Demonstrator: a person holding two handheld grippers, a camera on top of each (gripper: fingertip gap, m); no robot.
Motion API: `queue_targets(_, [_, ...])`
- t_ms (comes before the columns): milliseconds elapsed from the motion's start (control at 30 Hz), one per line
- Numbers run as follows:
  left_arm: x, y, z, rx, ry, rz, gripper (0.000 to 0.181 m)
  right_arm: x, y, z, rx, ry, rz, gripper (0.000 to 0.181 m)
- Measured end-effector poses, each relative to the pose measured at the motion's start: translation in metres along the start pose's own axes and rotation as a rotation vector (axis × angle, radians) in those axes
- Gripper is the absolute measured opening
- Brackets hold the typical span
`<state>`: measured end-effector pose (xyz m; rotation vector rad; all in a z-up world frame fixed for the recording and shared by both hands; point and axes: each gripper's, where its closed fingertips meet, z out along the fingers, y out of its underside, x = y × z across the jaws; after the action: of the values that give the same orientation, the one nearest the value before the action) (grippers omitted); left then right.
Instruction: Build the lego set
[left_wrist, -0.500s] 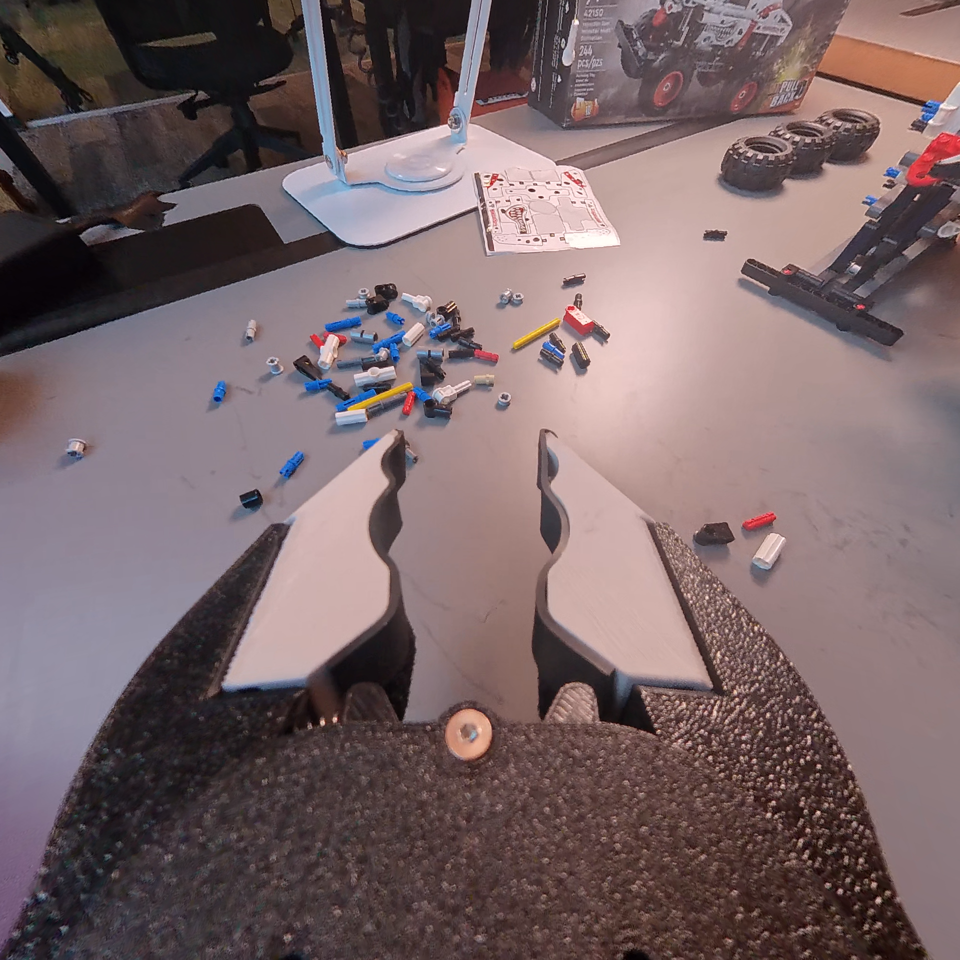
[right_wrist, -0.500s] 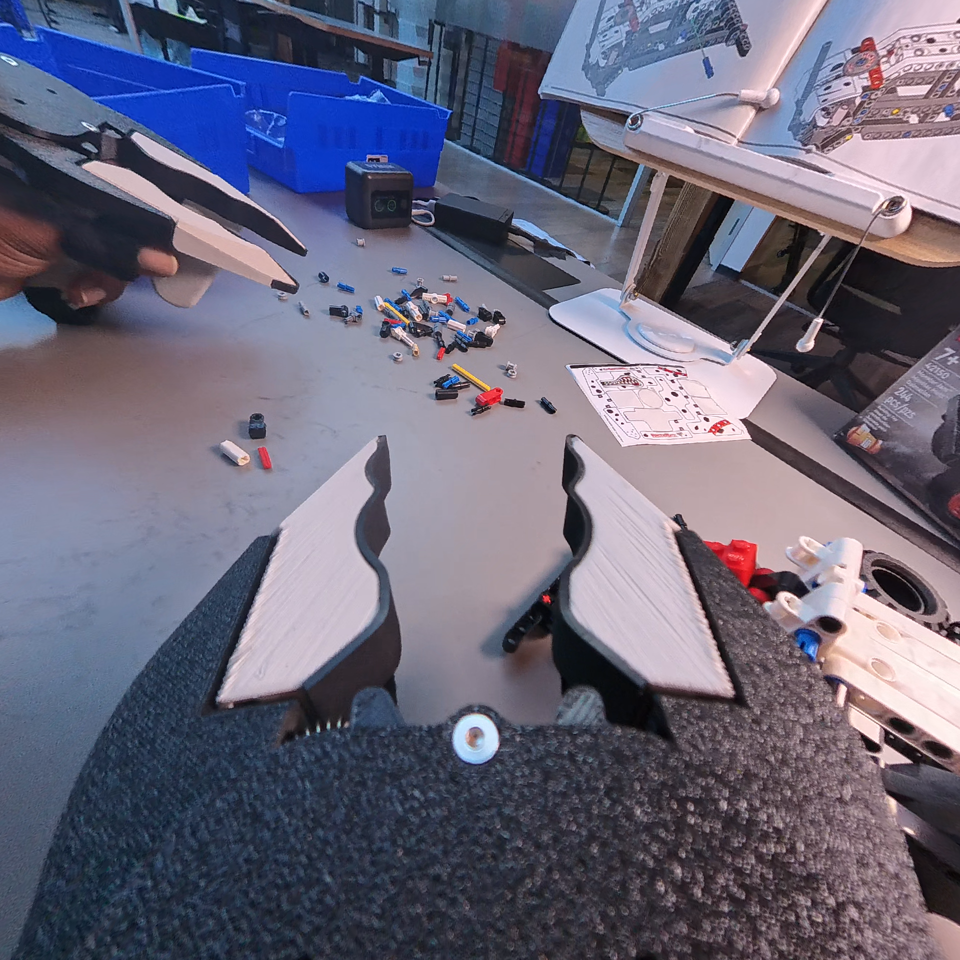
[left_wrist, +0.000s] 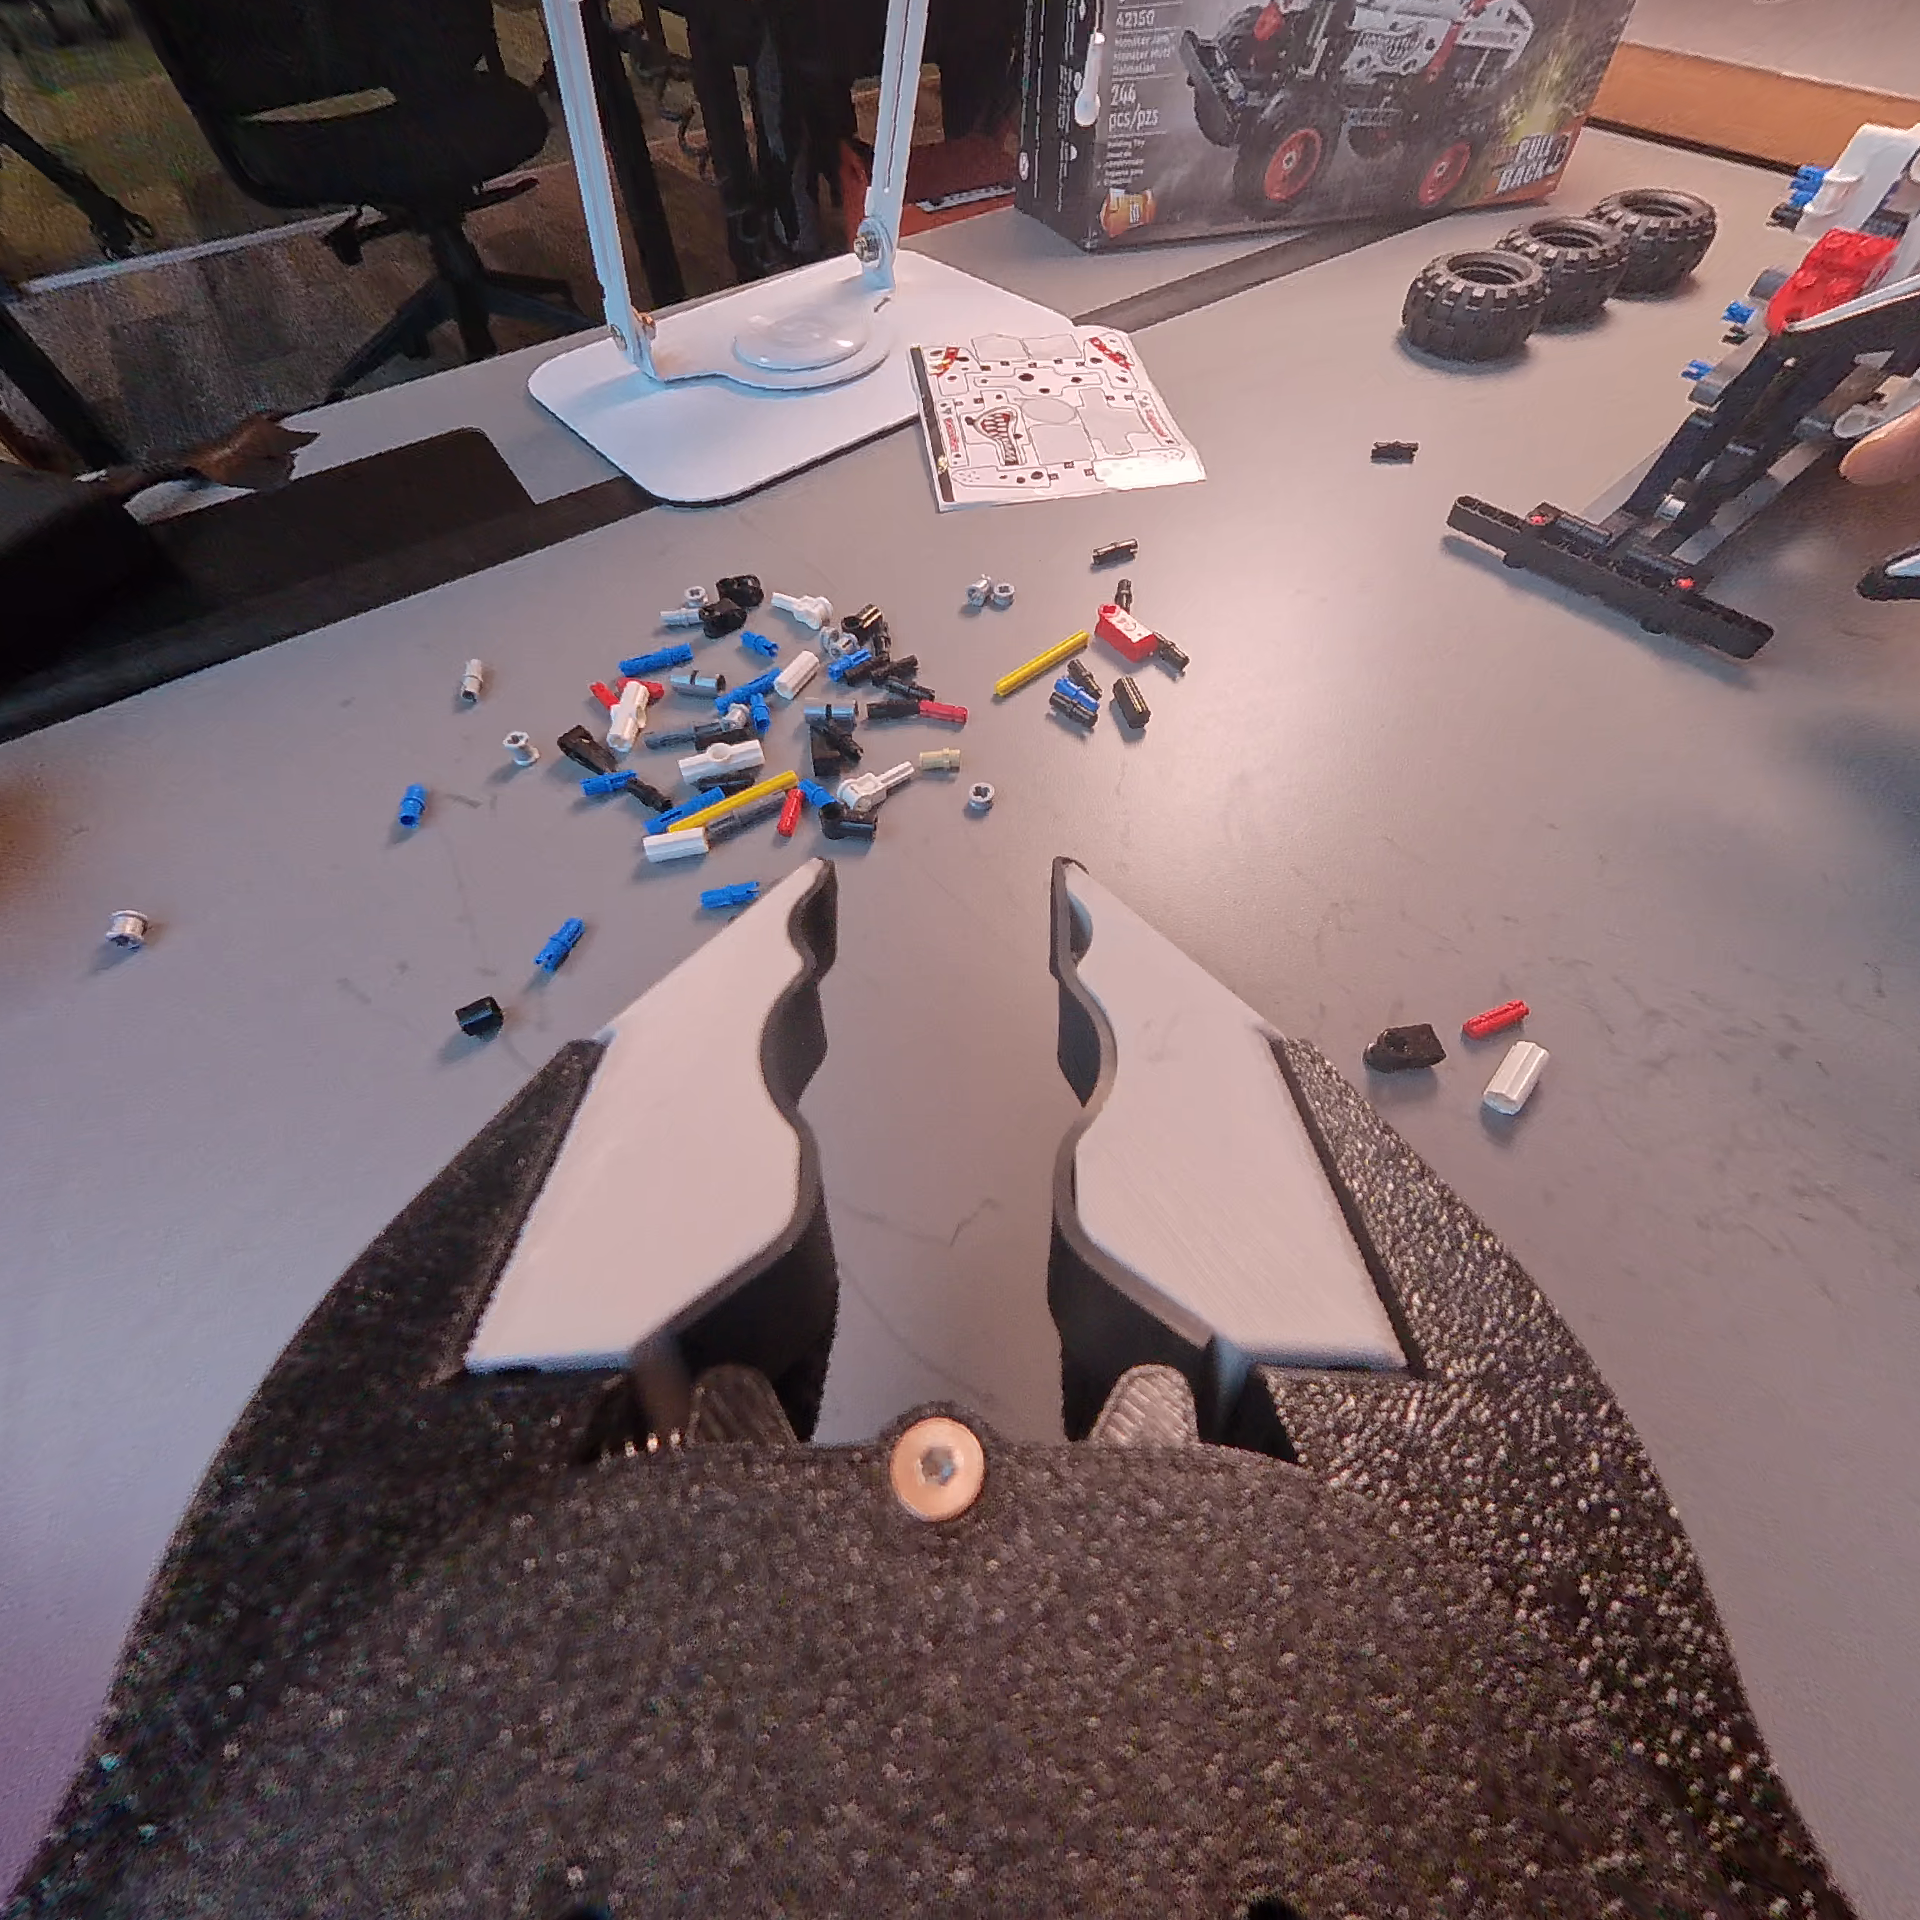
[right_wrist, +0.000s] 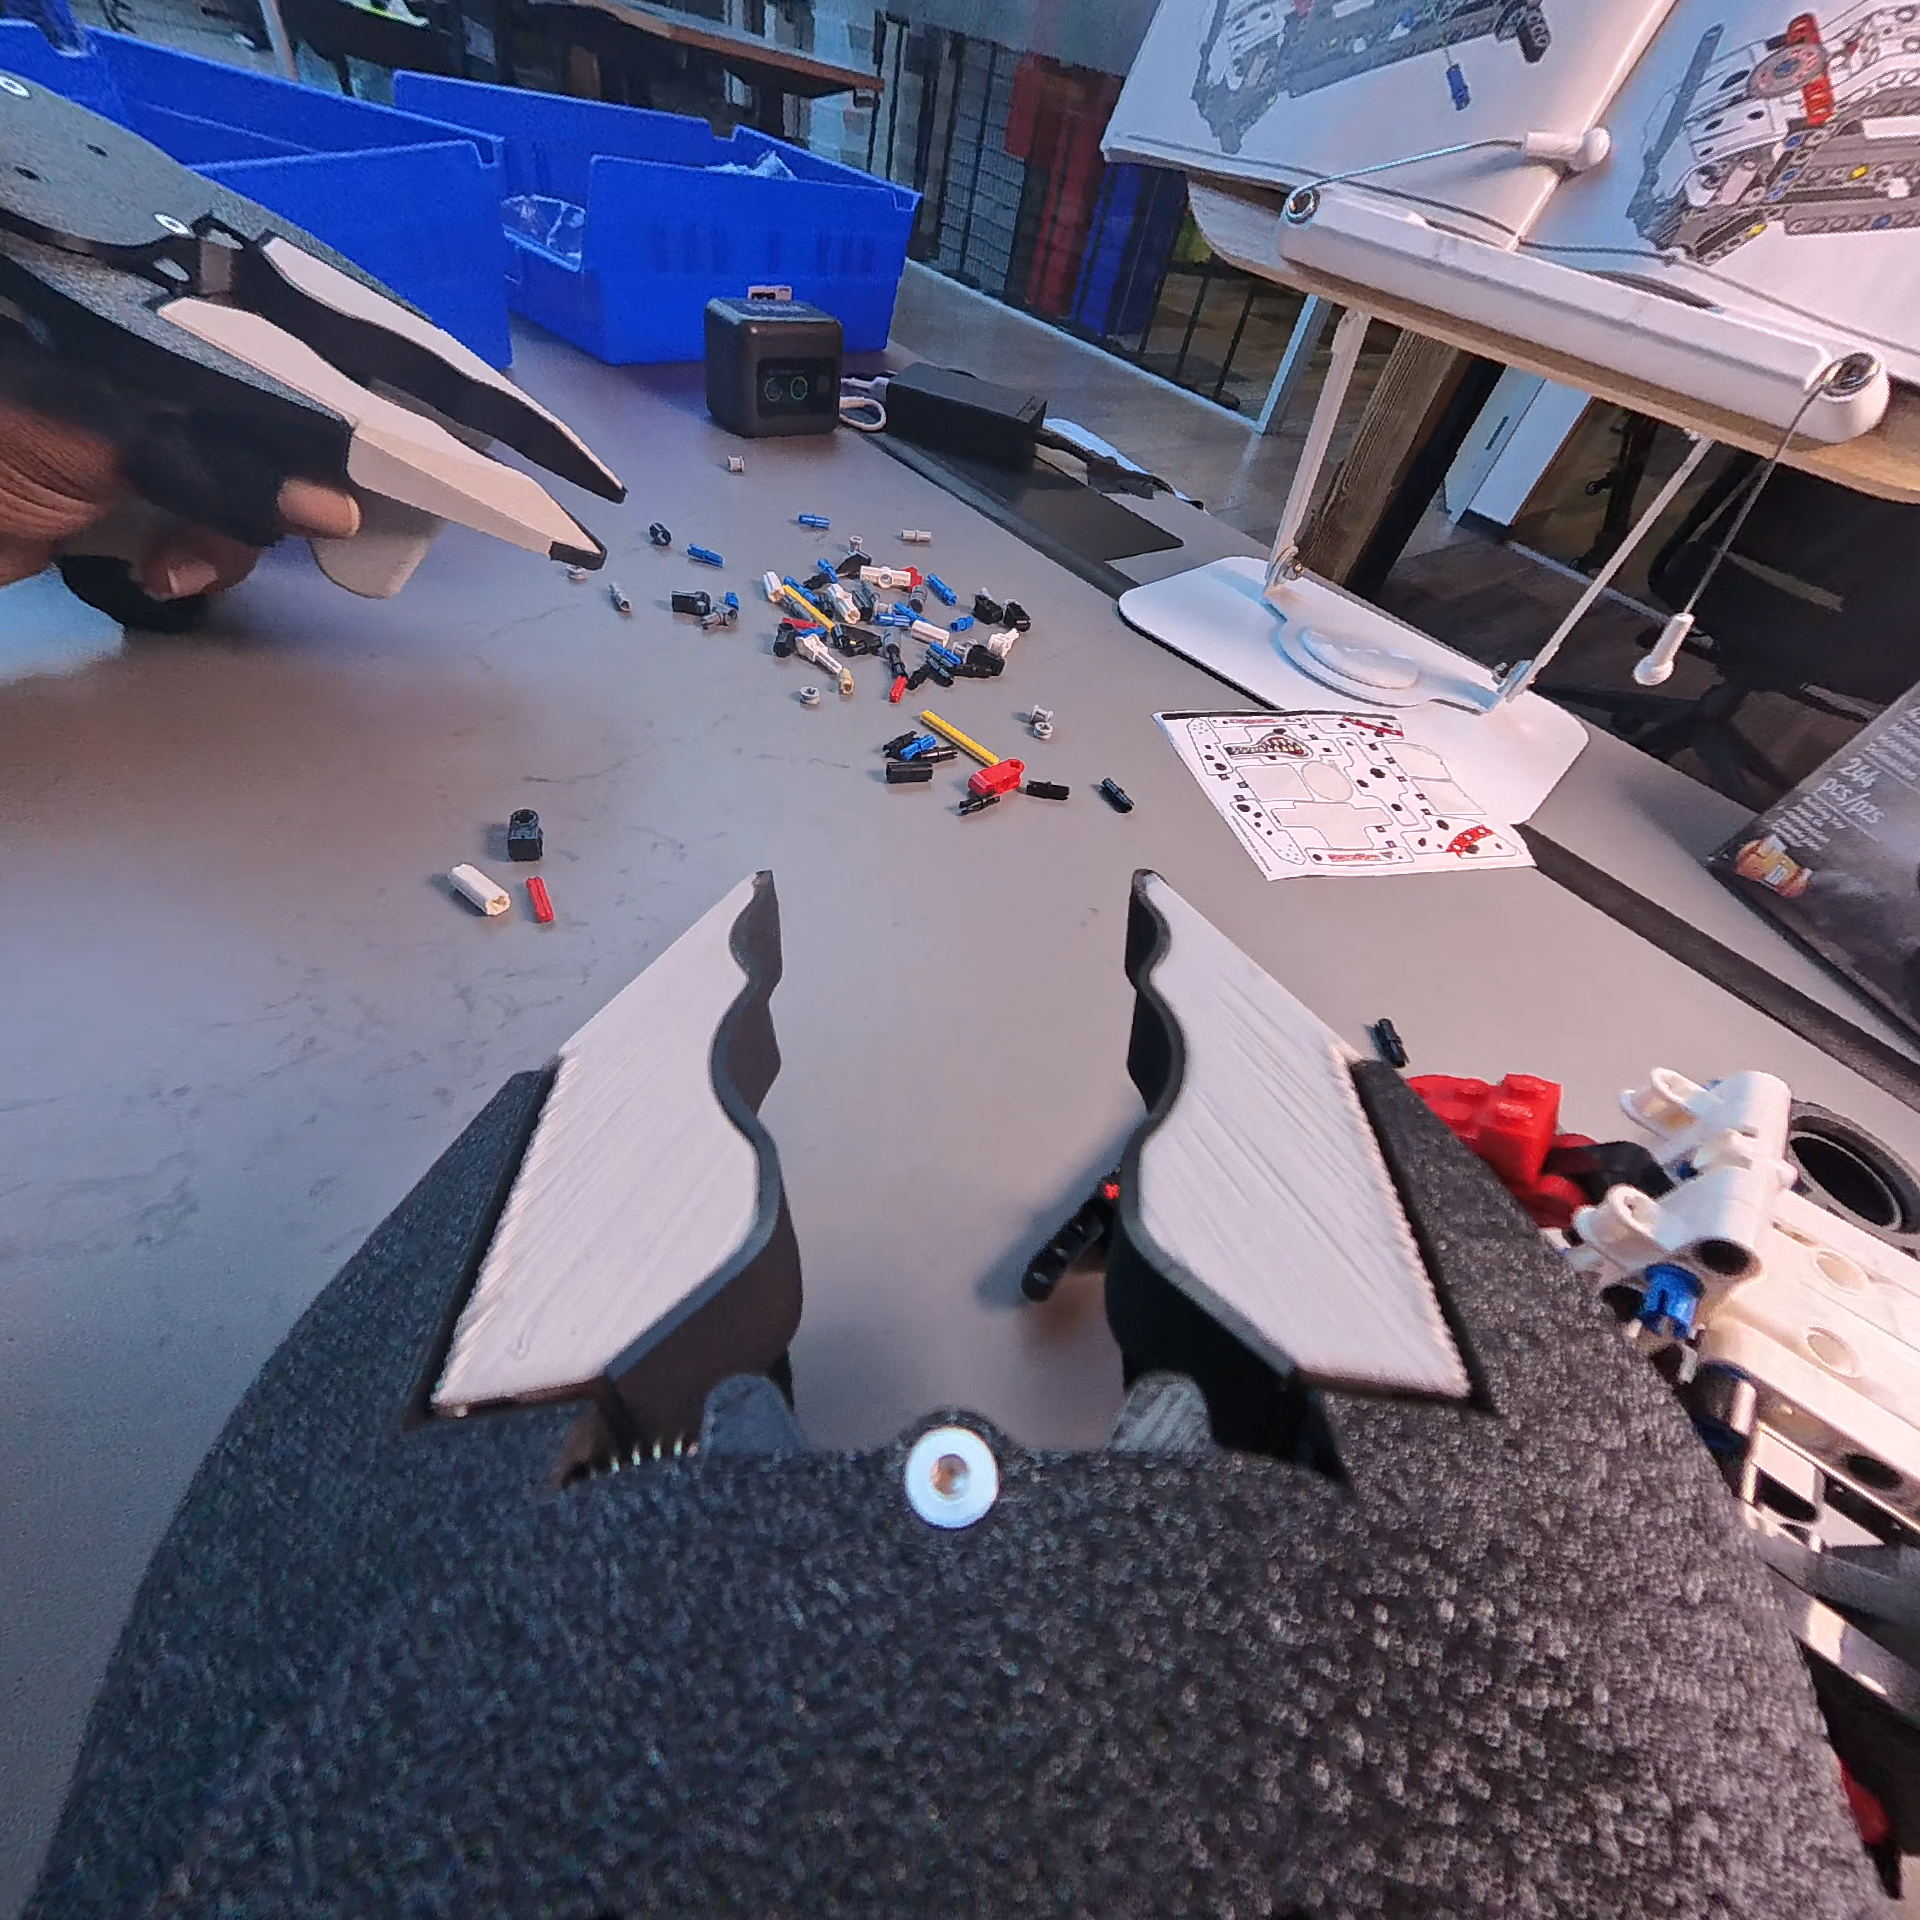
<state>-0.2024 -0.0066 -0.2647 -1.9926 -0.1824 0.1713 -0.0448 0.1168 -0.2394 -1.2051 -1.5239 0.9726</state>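
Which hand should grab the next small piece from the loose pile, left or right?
Probably left. The left tongs are open, empty and pointing straight at the pile of small pieces just ahead. The right tongs are open too, but sit farther back beside the half-built truck.

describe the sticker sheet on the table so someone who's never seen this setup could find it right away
Start at the white lamp base at the far side of the grey table. The sticker sheet lies flat beside it, one edge overlapping the base, just beyond the scatter of small loose pieces. It is the only flat printed paper on the tabletop, white with red and black shapes.
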Motion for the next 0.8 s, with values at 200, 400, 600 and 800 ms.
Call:
queue_targets(200, [0.0004, 0.0016, 0.0006, -0.011, 0.004, -0.003, 0.043, 0.0003, 0.0002, -0.0001, -0.001, 0.001, 0.001, 0.067])
queue_targets(400, [0.0, 0.0024, 0.0009, -0.016, 0.003, -0.006, 0.044, -0.0003, 0.0001, -0.0004, -0.001, -0.002, -0.004, 0.067])
queue_targets(600, [-0.001, 0.0019, 0.0001, -0.011, -0.003, -0.011, 0.046, 0.0004, 0.0006, -0.0006, -0.003, 0.002, -0.006, 0.067])
queue_targets(800, [-0.0027, 0.0007, -0.001, -0.001, -0.007, -0.02, 0.049, 0.0013, 0.0007, -0.0012, -0.004, 0.005, -0.01, 0.067])
